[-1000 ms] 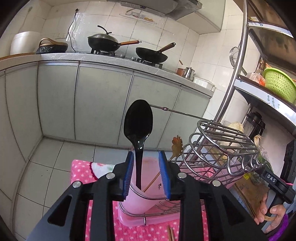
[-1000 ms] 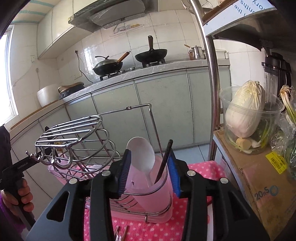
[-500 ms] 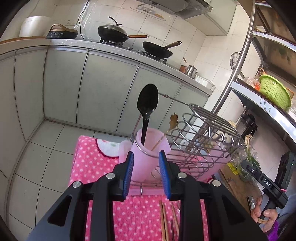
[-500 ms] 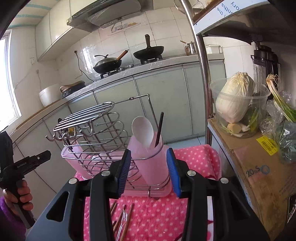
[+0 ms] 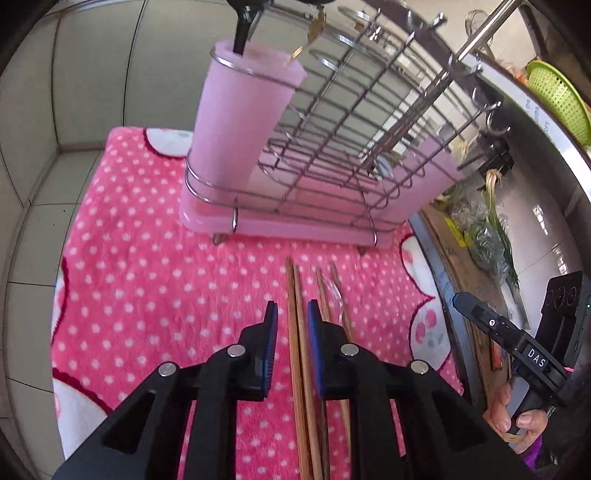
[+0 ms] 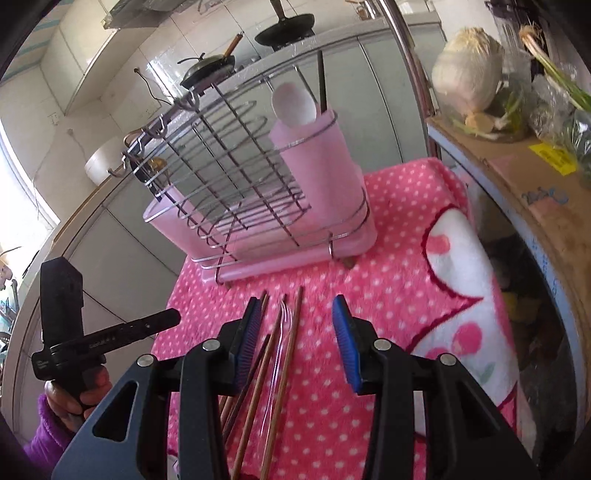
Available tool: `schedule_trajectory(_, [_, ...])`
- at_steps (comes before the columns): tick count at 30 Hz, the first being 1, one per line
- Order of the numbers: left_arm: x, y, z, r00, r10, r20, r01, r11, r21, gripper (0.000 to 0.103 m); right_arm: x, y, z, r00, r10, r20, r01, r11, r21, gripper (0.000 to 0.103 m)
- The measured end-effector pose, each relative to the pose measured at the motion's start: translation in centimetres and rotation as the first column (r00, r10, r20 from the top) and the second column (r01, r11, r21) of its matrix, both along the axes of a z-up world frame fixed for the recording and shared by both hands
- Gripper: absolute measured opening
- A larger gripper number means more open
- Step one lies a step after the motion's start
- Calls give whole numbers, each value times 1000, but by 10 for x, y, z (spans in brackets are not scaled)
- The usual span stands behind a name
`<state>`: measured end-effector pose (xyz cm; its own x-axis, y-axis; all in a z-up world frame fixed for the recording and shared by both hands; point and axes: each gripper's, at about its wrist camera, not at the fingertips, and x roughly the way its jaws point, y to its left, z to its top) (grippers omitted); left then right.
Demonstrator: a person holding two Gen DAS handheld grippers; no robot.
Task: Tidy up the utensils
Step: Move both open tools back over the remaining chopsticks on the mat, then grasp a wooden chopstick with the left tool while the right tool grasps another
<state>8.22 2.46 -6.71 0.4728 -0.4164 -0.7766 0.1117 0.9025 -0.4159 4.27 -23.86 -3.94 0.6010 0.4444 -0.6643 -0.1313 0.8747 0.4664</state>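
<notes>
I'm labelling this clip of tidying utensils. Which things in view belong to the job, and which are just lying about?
Job:
- wooden chopsticks
- clear plastic fork
- pink utensil cup
- wire drying rack
- left gripper, jaws closing around the chopsticks

Lying about:
- cabbage
- woks
- green basket

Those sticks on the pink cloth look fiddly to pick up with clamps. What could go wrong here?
1. The left gripper is closing around two chopsticks lying side by side; it may pinch only one, or they could scissor apart.
2. A clear plastic fork lies among the chopsticks between the right gripper's open jaws; it could get dragged along.
3. The soft polka-dot cloth might snag on the fingertips.
</notes>
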Motion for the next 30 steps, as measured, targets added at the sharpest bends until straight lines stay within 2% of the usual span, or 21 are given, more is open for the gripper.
schedule_trajectory(6, [19,-23,-35,986,-49,-162,58,997,50,12,-4,1,-13,998,19,-60,-18,1000,7,41])
schedule_trajectory(10, [32,-33,-46,977,-55,-205,73,994,85,8,-4,-1,-15,997,25,-70,-24,1000,12,41])
schedule_trajectory(22, [53,-63,-62,968,-78,-237,120,978,172,8,2,0,-22,995,44,-90,-44,999,7,41])
schedule_trajectory(25, [57,-66,-63,972,-76,-223,121,974,193,7,4,3,-25,993,53,-101,-53,999,0,41])
schedule_trajectory(30, [53,-50,-60,977,-25,-210,60,985,162,6,11,10,-32,987,77,-143,-77,997,5,40])
